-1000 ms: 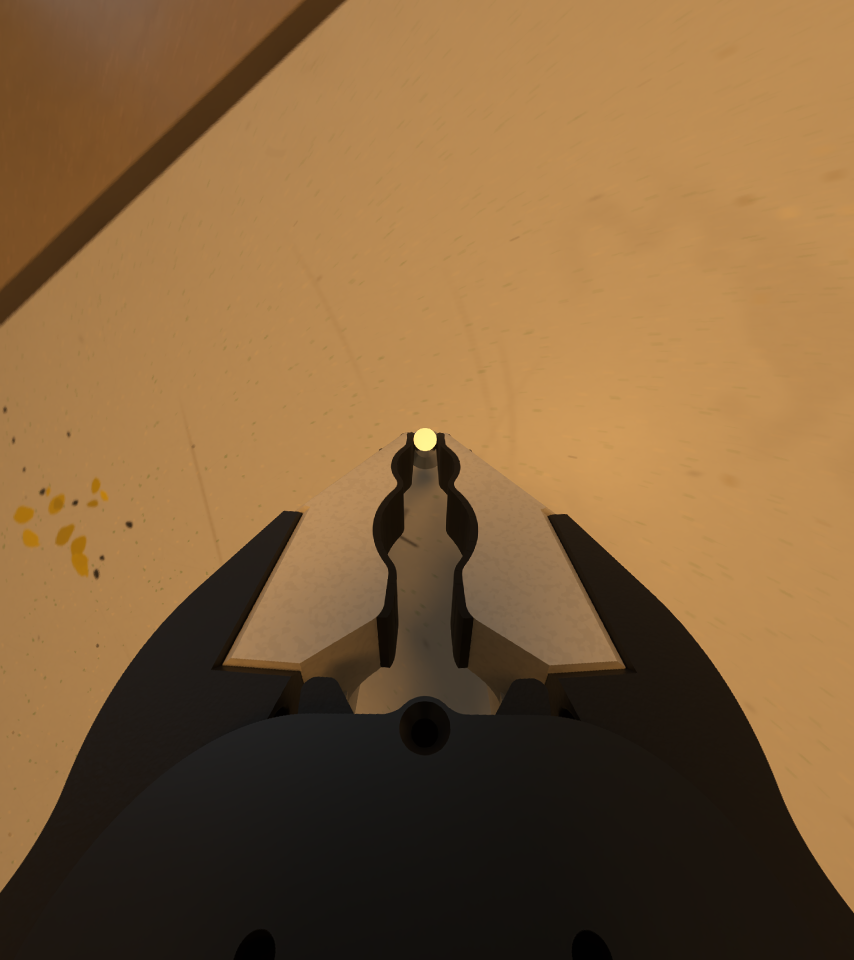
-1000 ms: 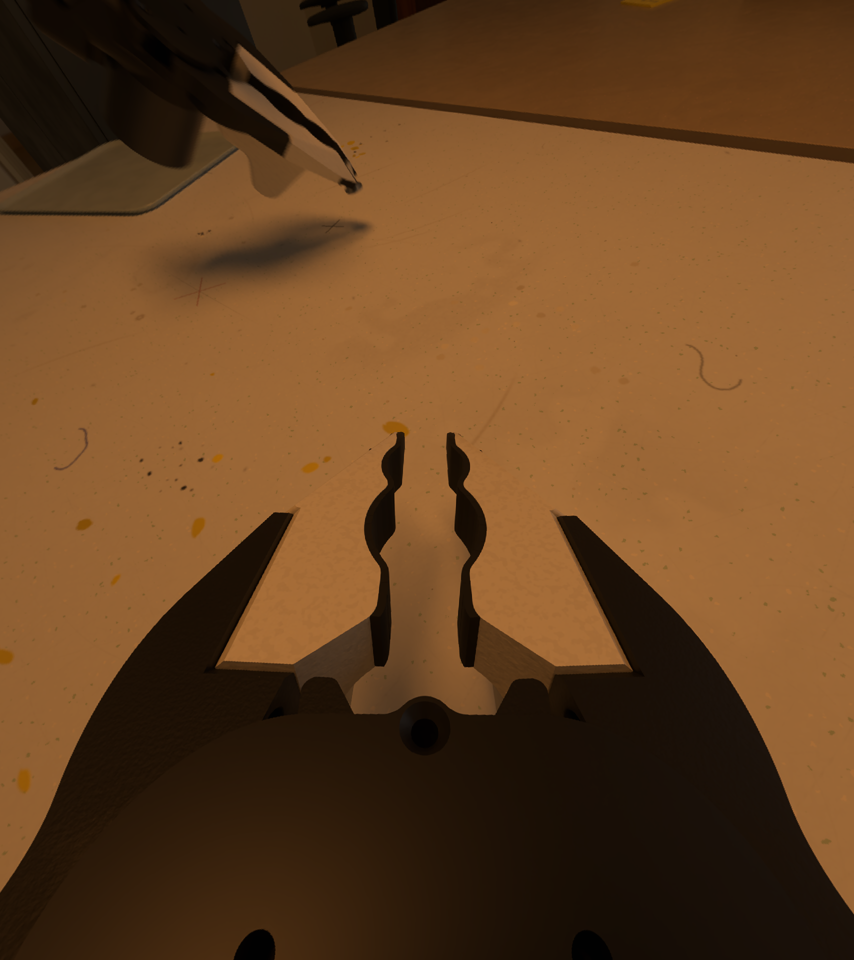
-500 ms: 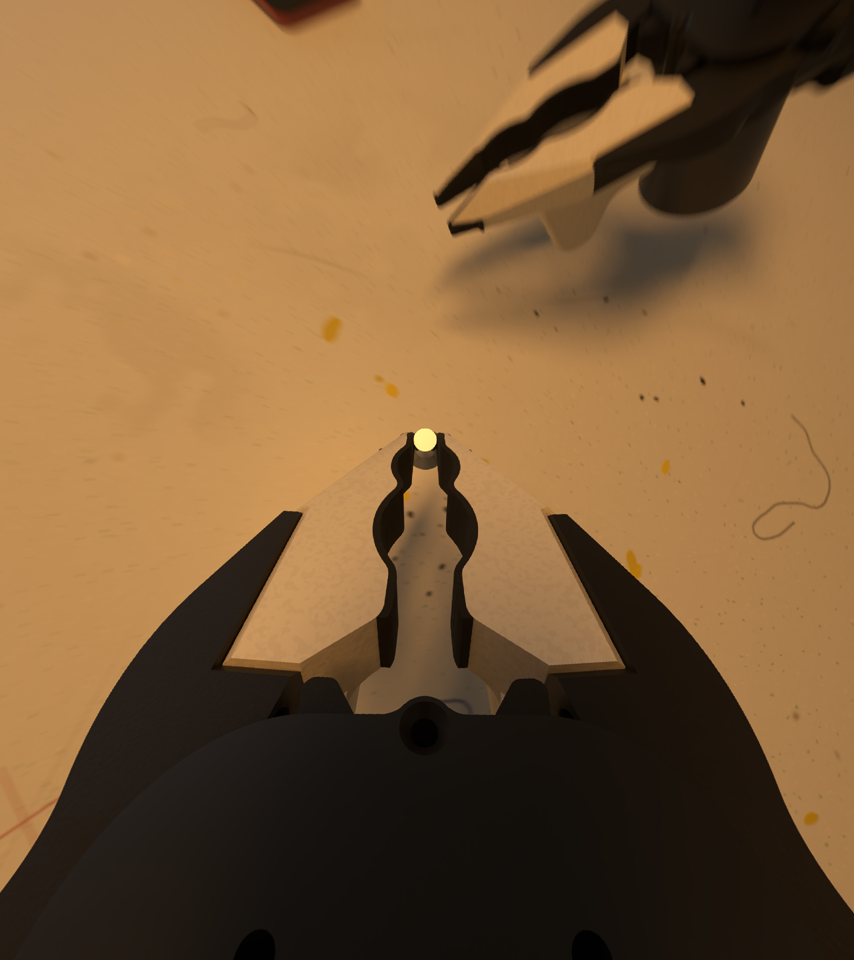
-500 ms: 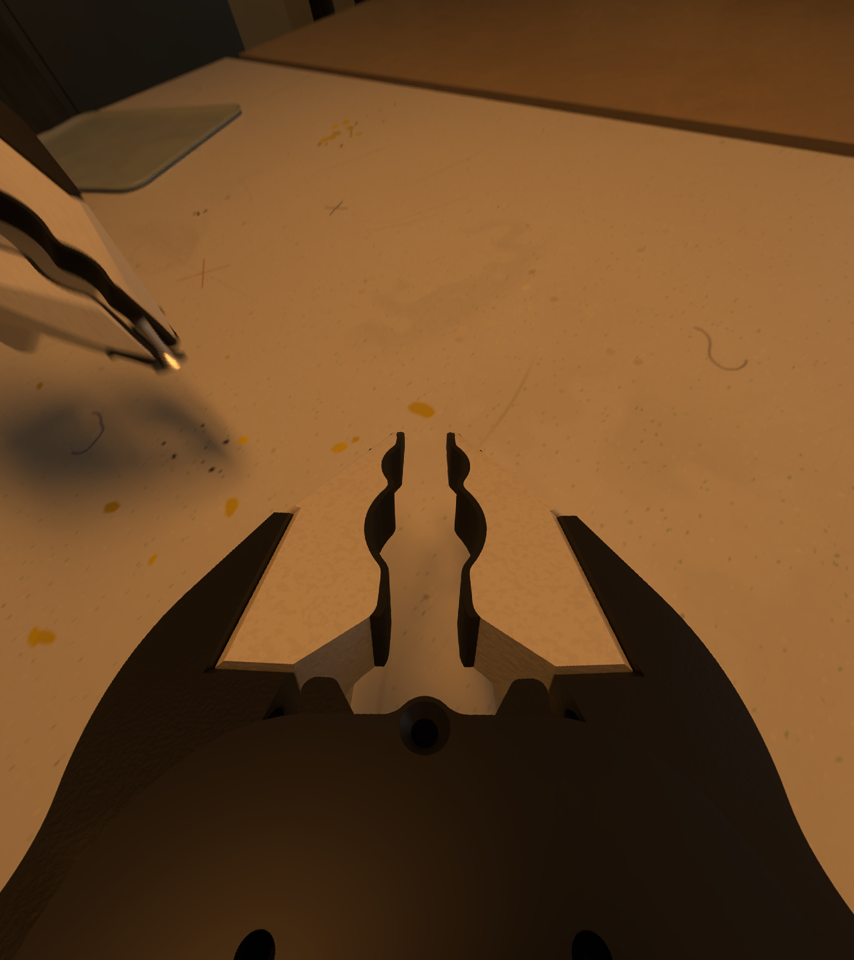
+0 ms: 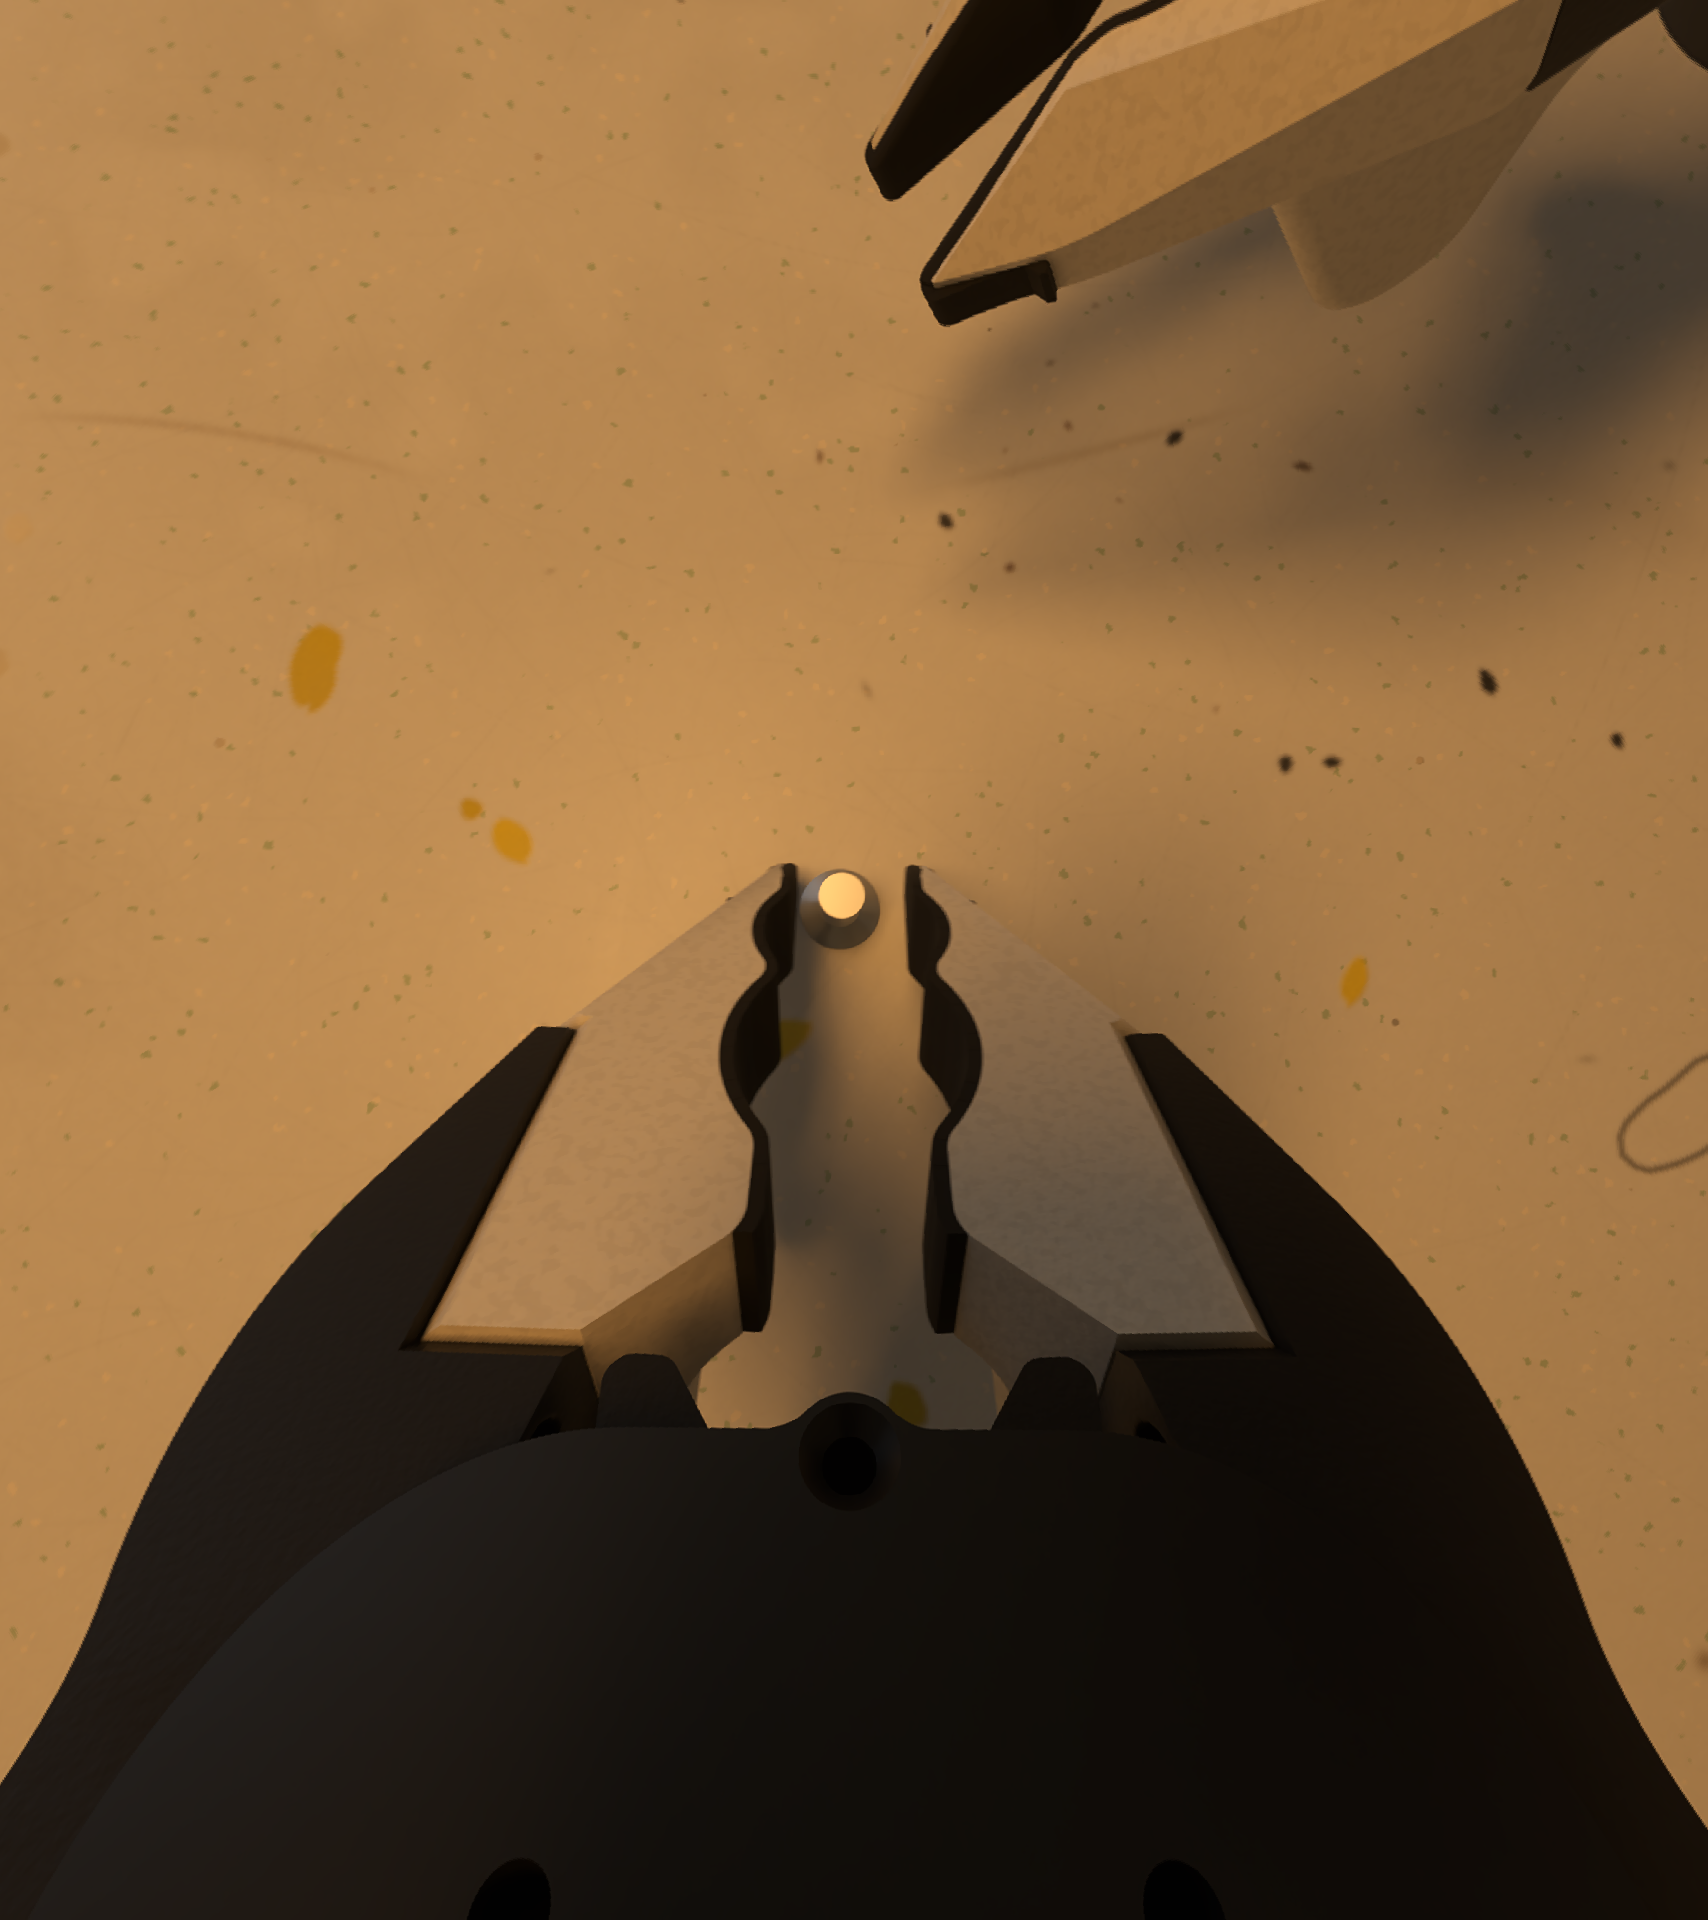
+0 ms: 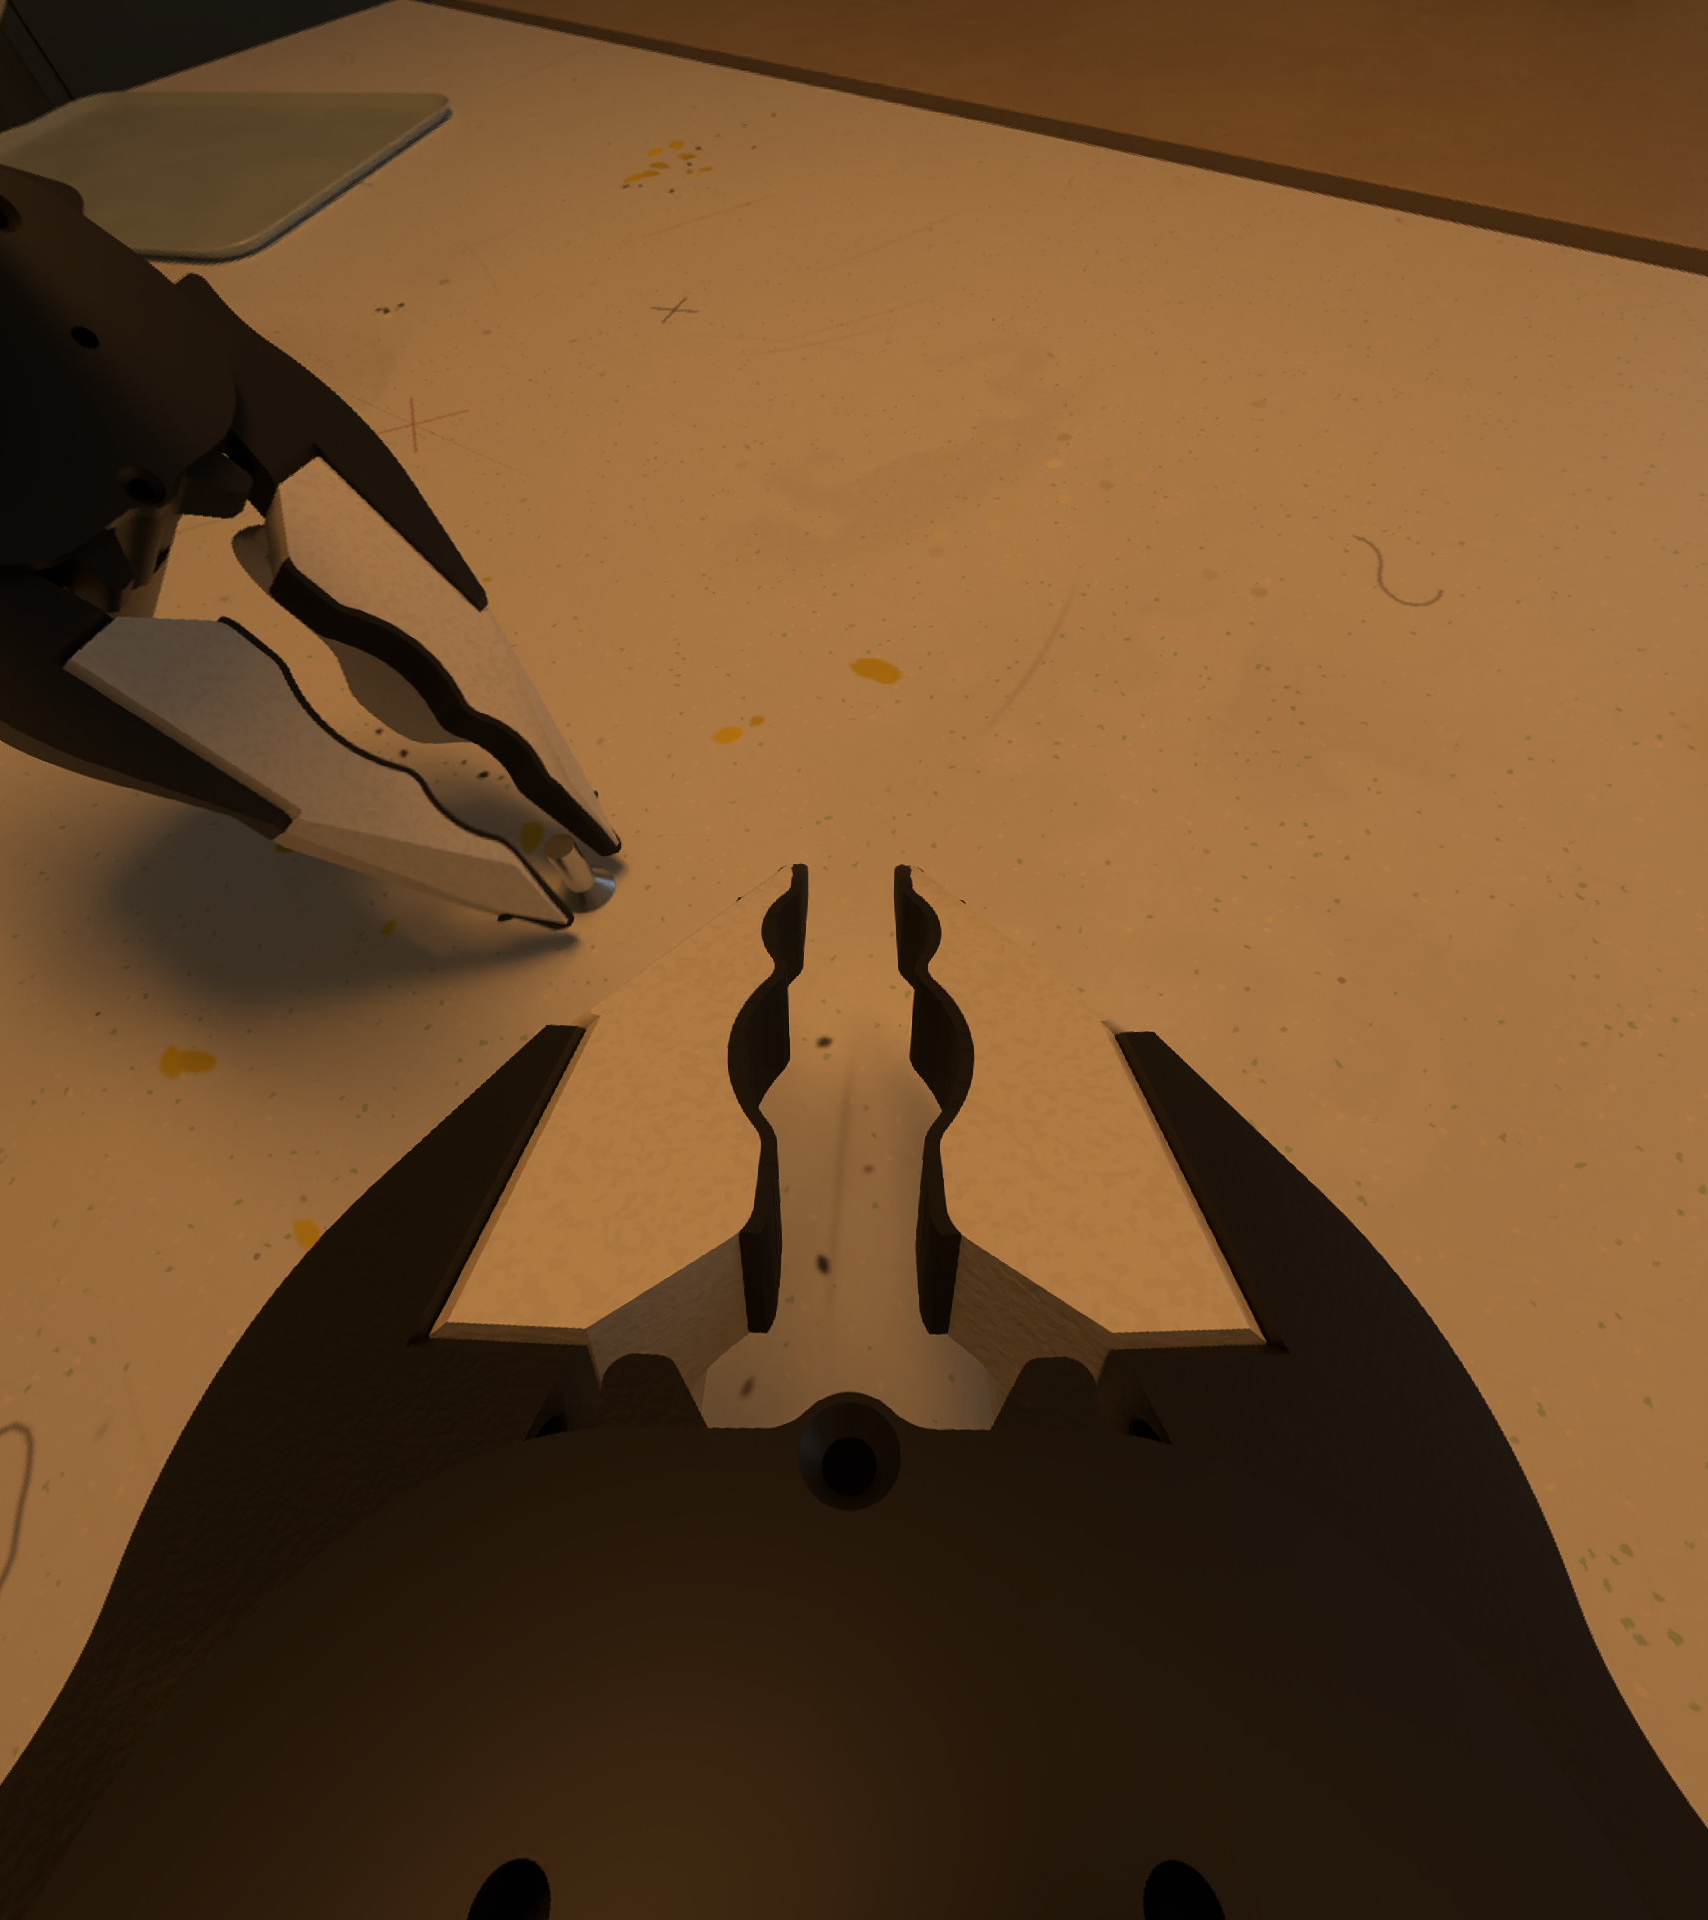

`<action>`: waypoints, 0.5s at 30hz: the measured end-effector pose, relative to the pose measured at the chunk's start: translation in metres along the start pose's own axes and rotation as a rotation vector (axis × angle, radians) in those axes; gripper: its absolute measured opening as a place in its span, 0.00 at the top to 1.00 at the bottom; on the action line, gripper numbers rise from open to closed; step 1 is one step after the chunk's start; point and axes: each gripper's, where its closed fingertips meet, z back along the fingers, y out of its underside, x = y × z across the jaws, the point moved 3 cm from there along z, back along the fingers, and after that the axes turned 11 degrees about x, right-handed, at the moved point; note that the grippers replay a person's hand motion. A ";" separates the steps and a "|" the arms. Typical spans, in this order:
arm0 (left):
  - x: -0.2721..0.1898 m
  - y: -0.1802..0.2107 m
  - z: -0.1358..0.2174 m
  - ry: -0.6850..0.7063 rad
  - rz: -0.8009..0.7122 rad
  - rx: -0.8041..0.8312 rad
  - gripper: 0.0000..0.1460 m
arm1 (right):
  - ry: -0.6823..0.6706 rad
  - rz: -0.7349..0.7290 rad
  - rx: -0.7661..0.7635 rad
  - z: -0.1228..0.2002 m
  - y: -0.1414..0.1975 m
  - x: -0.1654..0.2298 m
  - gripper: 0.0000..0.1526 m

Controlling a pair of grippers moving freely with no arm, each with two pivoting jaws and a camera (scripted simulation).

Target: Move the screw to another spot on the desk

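Two grippers hover low over the counter [image 5: 414, 416]: left gripper [image 5: 848, 883] jaws spread around the upright screw [image 5: 839, 906], right gripper [image 6: 850, 878] jaws parted, empty.

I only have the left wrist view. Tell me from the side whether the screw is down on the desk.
Observer: In the right wrist view the screw stands with its wide end on the desk. Its shaft points up between the left gripper's parted jaws.
Operator: Report what lies outside my frame.
Observer: A grey-green mat lies on the desk beyond the left gripper, near the far edge.
Operator: Now the right gripper.
Observer: The right gripper has its jaws apart, with only desk between them.
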 end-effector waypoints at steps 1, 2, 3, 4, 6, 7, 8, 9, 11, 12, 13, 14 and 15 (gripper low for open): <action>-0.001 -0.001 -0.001 0.006 -0.004 0.004 0.82 | -0.002 -0.001 -0.004 0.001 0.001 -0.001 0.89; -0.002 -0.002 -0.002 0.005 -0.009 0.010 0.80 | -0.004 -0.004 -0.007 0.002 0.001 -0.002 0.89; -0.002 -0.003 -0.003 0.004 -0.015 0.011 0.80 | -0.006 -0.008 -0.010 0.002 0.002 -0.004 0.89; -0.003 -0.004 -0.003 0.007 -0.016 0.012 0.79 | -0.009 -0.011 -0.011 0.002 0.002 -0.005 0.89; -0.003 -0.005 -0.004 0.013 -0.013 0.014 0.78 | -0.011 -0.014 -0.012 0.002 0.003 -0.007 0.89; -0.002 -0.005 -0.004 0.015 -0.011 0.015 0.77 | -0.013 -0.014 -0.011 0.002 0.003 -0.008 0.89; -0.002 -0.006 -0.003 0.014 -0.007 0.015 0.77 | -0.014 -0.013 -0.010 0.001 0.003 -0.008 0.89; 0.000 -0.006 -0.002 0.010 0.001 0.011 0.76 | -0.015 -0.013 -0.010 0.001 0.003 -0.009 0.89; 0.002 -0.007 0.003 0.008 0.018 -0.012 0.75 | -0.016 -0.012 -0.007 0.000 0.002 -0.010 0.89; 0.004 -0.008 0.007 0.008 0.027 -0.032 0.74 | -0.015 -0.012 -0.005 -0.001 0.002 -0.011 0.89; 0.006 -0.009 0.013 0.009 0.034 -0.060 0.74 | -0.015 -0.011 -0.002 -0.003 0.001 -0.012 0.89; 0.008 -0.010 0.020 0.012 0.043 -0.094 0.73 | -0.014 -0.011 0.001 -0.004 0.001 -0.013 0.89; 0.010 -0.011 0.029 0.018 0.059 -0.133 0.72 | -0.013 -0.010 0.005 -0.006 0.001 -0.014 0.89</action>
